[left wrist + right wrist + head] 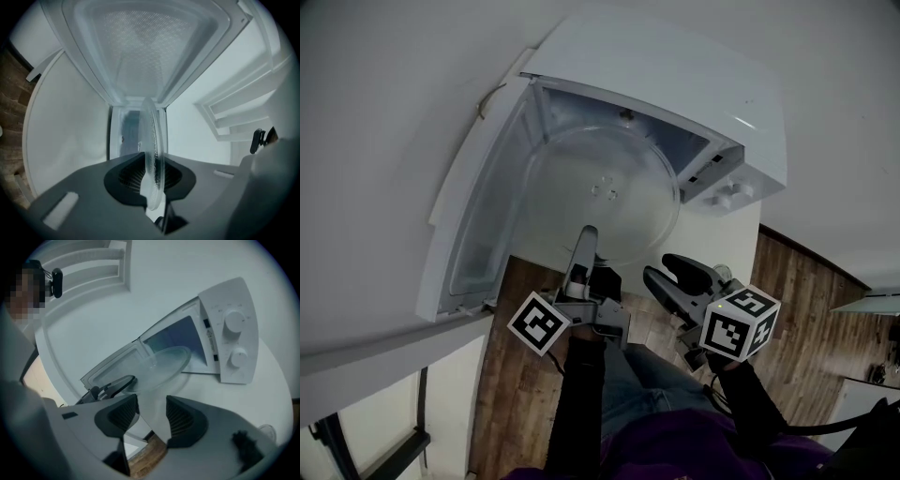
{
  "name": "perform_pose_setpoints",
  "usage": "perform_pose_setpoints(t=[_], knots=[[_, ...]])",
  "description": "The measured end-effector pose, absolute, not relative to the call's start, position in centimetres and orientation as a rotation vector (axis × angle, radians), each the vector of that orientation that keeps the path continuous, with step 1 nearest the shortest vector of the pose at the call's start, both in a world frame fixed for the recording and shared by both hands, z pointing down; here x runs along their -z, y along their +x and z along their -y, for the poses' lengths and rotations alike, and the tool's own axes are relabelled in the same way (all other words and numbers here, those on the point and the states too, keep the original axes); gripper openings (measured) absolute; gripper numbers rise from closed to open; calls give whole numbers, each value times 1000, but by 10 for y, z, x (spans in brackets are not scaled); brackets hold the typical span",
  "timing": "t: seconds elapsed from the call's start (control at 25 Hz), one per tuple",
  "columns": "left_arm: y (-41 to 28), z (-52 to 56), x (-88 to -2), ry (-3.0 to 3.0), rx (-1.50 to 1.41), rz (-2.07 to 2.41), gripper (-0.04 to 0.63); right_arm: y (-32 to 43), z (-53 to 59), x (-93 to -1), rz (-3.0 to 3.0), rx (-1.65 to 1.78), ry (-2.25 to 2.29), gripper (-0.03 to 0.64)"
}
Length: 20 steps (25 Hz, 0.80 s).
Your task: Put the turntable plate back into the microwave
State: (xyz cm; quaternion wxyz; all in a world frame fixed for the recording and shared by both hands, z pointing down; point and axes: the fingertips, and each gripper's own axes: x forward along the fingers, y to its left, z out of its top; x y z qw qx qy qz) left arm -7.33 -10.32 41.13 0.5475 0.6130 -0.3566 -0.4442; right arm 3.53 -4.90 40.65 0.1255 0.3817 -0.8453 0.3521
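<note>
The clear glass turntable plate (pixel 600 192) hangs roughly level at the mouth of the white microwave (pixel 675 66), its far edge at the open cavity. My left gripper (pixel 586 236) is shut on the plate's near rim. In the left gripper view the plate (pixel 152 150) stands edge-on, pinched between the ribbed pads of that gripper (pixel 150 176). My right gripper (pixel 672 275) is to the right of it, below the plate's near edge, open and holding nothing. In the right gripper view its jaws (pixel 151 416) stand wide apart, with the plate (pixel 164 364) and the left gripper (pixel 117 384) beyond them.
The microwave door (pixel 478 216) stands swung out to the left of the cavity. The control panel with two knobs (pixel 232 333) is on the right side. The microwave sits on a white round table (pixel 394 94), whose edge is near me, with wooden floor (pixel 797 300) below.
</note>
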Motion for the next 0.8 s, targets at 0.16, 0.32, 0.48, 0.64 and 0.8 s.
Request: perform_pose_setpoints(t=[0.16, 0.32, 0.48, 0.64, 0.8], knots=[[-76, 137, -424, 1462, 1027, 835, 48, 20, 76, -420, 2473, -1102, 1143, 195], [-74, 163, -435, 1438, 1018, 811, 48, 16, 104, -427, 2481, -1172, 1195, 195], [-68, 188, -442, 1444, 994, 794, 49, 13, 127, -430, 2491, -1200, 1245, 195], [-62, 211, -444, 1473, 975, 767, 49, 6, 152, -432, 2508, -1214, 1309, 195], [-54, 227, -444, 1482, 970, 739, 49, 4, 171, -435, 2498, -1206, 1365, 195]])
